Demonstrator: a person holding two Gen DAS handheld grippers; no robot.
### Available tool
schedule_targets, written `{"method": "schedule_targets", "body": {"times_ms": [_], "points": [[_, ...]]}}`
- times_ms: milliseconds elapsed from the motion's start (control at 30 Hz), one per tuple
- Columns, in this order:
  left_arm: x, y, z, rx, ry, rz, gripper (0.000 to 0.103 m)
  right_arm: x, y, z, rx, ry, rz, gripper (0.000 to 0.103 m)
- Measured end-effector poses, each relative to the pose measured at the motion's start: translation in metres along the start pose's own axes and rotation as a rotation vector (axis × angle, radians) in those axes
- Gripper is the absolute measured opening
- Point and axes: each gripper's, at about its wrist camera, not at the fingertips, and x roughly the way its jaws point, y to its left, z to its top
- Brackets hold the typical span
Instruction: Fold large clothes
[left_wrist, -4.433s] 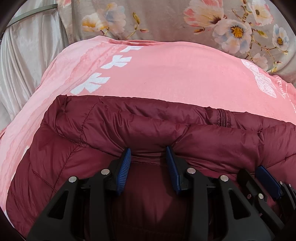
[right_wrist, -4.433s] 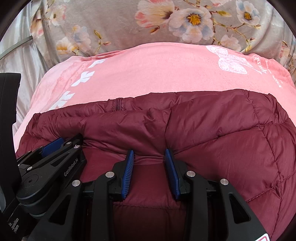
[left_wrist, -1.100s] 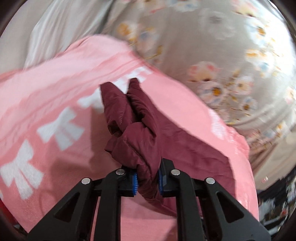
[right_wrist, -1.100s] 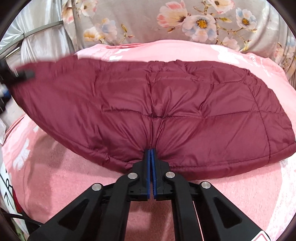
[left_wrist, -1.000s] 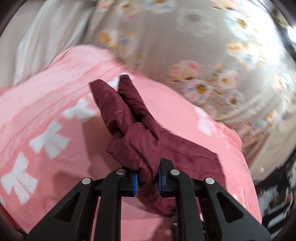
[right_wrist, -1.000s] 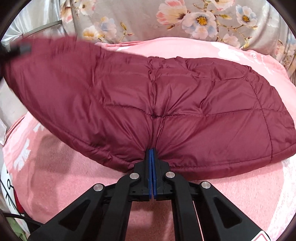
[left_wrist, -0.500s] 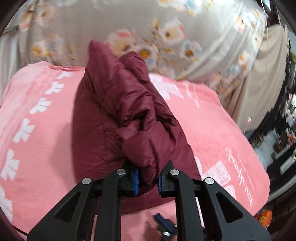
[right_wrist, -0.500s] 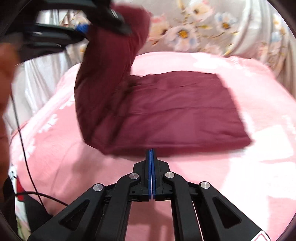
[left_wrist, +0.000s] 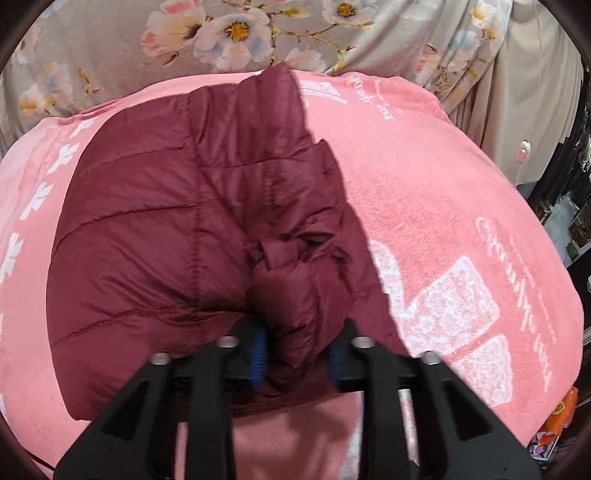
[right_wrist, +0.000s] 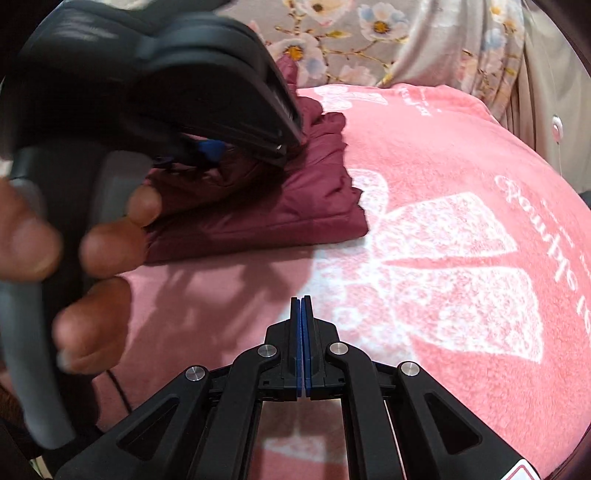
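Note:
A dark red quilted puffer jacket (left_wrist: 177, 236) lies folded over on the pink blanket (left_wrist: 443, 206). My left gripper (left_wrist: 297, 354) has its jaws parted around a bunched fold of the jacket's near edge; the blue pads (left_wrist: 259, 350) stand a little off the fabric. In the right wrist view the jacket (right_wrist: 266, 206) lies at the left, with the left gripper and the hand that holds it above it. My right gripper (right_wrist: 301, 306) is shut on nothing, over bare blanket in front of the jacket.
The pink blanket has white bow prints and script (right_wrist: 454, 258). A grey floral curtain (left_wrist: 229, 33) hangs behind. A beige drape (left_wrist: 532, 74) and dark clutter are at the right. A thin black cable (right_wrist: 118, 391) runs at lower left.
My left gripper carried the jacket's end over and down onto the rest, then parted its jaws. My right gripper let go of the hem and drew back, shut and empty.

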Motion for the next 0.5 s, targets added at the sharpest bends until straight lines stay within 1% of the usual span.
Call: {"method": "schedule_targets", "body": {"times_ms": [33, 67, 100, 133, 167, 200, 233, 267, 300, 333, 367, 400, 433, 500], "points": [[-0.010, 0.001, 0.002, -0.009, -0.012, -0.020, 0.045, -0.004, 0.001, 0.001, 0.006, -0.013, 0.007, 0.006], [-0.020, 0.003, 0.004, -0.023, -0.029, -0.031, 0.047, -0.008, 0.001, 0.003, 0.009, -0.028, 0.015, 0.007], [-0.040, 0.009, 0.008, -0.044, -0.070, -0.061, 0.054, -0.013, 0.000, 0.007, 0.015, -0.051, 0.020, 0.014], [-0.053, 0.013, 0.012, -0.063, -0.102, -0.080, 0.066, -0.017, -0.002, 0.011, 0.027, -0.073, 0.020, 0.031], [-0.071, 0.022, 0.015, -0.092, -0.150, -0.096, 0.072, -0.020, -0.005, 0.015, 0.041, -0.095, 0.023, 0.041], [-0.094, 0.038, 0.019, -0.133, -0.217, -0.101, 0.081, -0.023, -0.007, 0.019, 0.054, -0.119, 0.031, 0.051], [-0.107, 0.050, 0.021, -0.156, -0.260, -0.077, 0.082, -0.028, -0.009, 0.025, 0.073, -0.154, 0.048, 0.052], [-0.121, 0.067, 0.024, -0.185, -0.306, -0.017, 0.082, -0.031, -0.009, 0.033, 0.081, -0.179, 0.066, 0.053], [-0.127, 0.081, 0.026, -0.210, -0.327, 0.037, 0.082, -0.033, -0.008, 0.042, 0.081, -0.198, 0.078, 0.055], [-0.134, 0.100, 0.028, -0.254, -0.348, 0.109, 0.082, -0.033, -0.007, 0.050, 0.081, -0.215, 0.087, 0.059], [-0.139, 0.119, 0.027, -0.301, -0.361, 0.157, 0.082, -0.032, -0.009, 0.057, 0.082, -0.225, 0.096, 0.060], [-0.143, 0.137, 0.026, -0.349, -0.370, 0.188, 0.082, -0.029, -0.008, 0.066, 0.087, -0.231, 0.113, 0.064], [-0.146, 0.155, 0.024, -0.399, -0.375, 0.213, 0.082, -0.024, -0.009, 0.074, 0.095, -0.230, 0.129, 0.064], [-0.149, 0.179, 0.019, -0.453, -0.378, 0.252, 0.082, -0.013, -0.010, 0.090, 0.108, -0.228, 0.164, 0.064]]}}
